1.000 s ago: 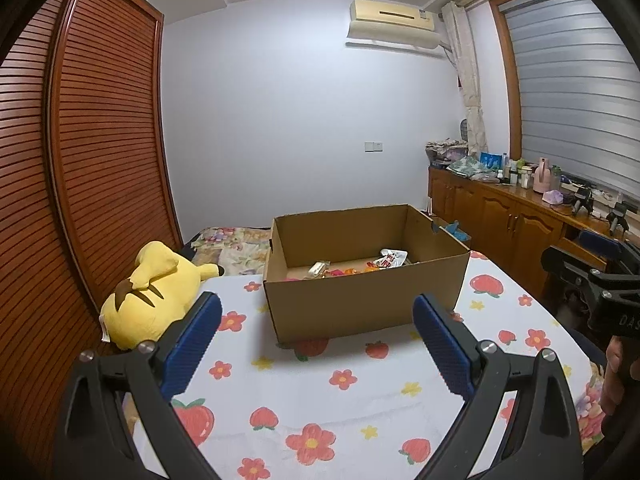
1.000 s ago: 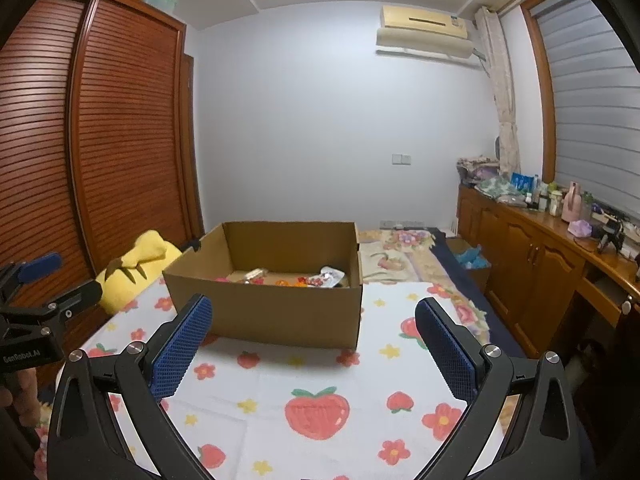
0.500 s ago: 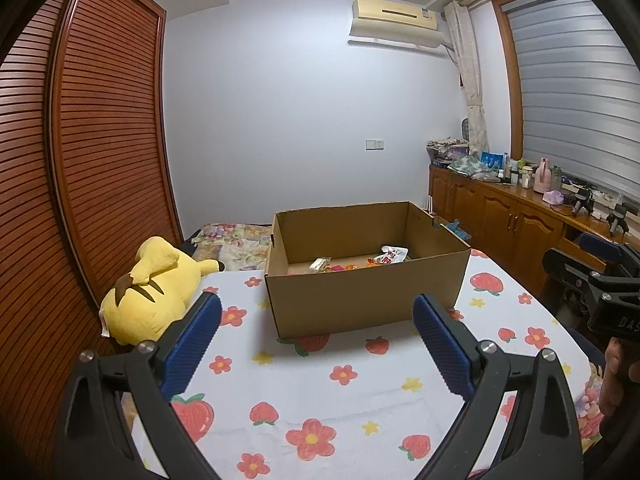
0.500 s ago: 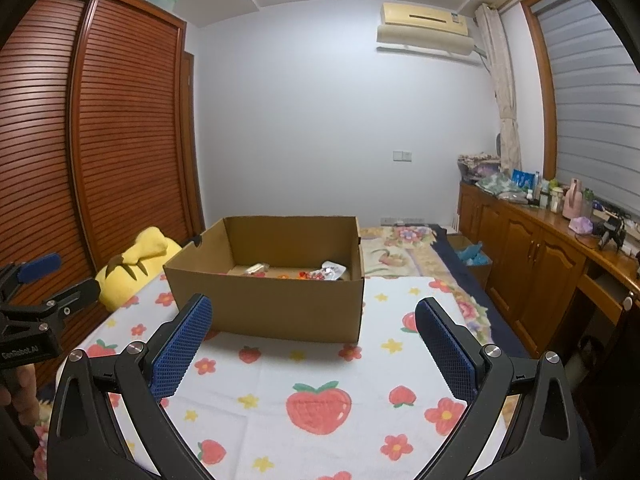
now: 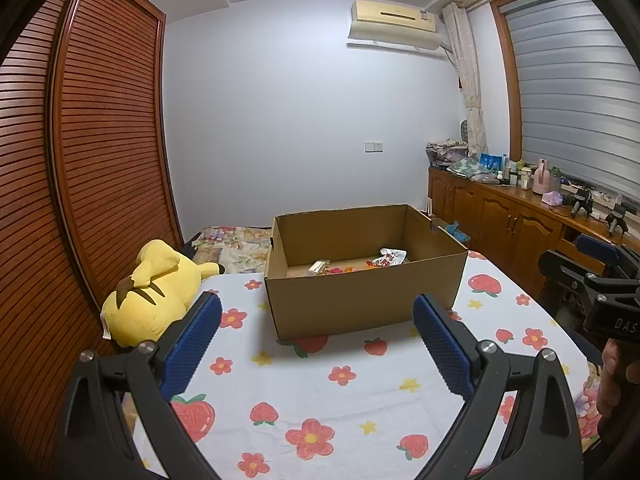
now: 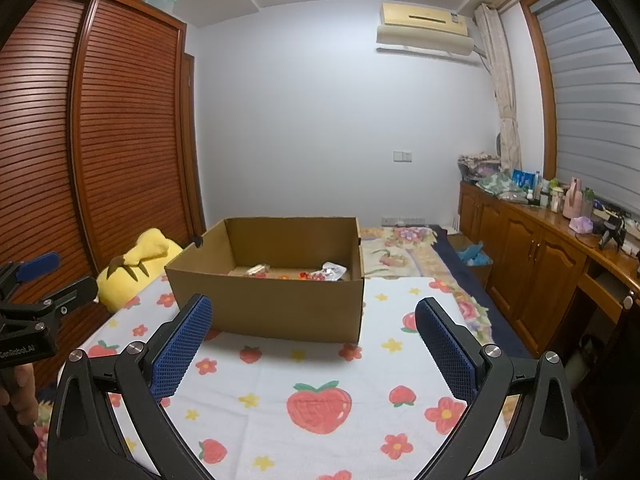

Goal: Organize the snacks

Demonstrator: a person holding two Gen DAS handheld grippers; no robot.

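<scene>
Nearest you, your left gripper (image 5: 316,336) and right gripper (image 6: 314,338) both hang above the flowered cloth (image 5: 360,392) with their blue pads spread wide. Neither pad touches or holds anything.

Beyond the fingertips the cloth shows only its printed strawberries and flowers; you have no loose packet lying there in either view.

Further on stands the open cardboard box (image 5: 360,300), resting on the cloth. The snacks (image 5: 352,266) lie on its floor toward the far wall: a pale wrapped bar on the left, a few small orange and red pieces in the middle, and a white and red packet (image 6: 332,271) on the right. From here you cannot tell whether they are sorted or just dropped in.

This fits two stages, I judge: snacks gathered in the box and your hands drawn back, or snacks waiting there to be taken out and arranged. If you do reach in, you must clear the near wall and come down from above.

A yellow plush toy (image 5: 152,292) lies left of the box, apart from it.
</scene>
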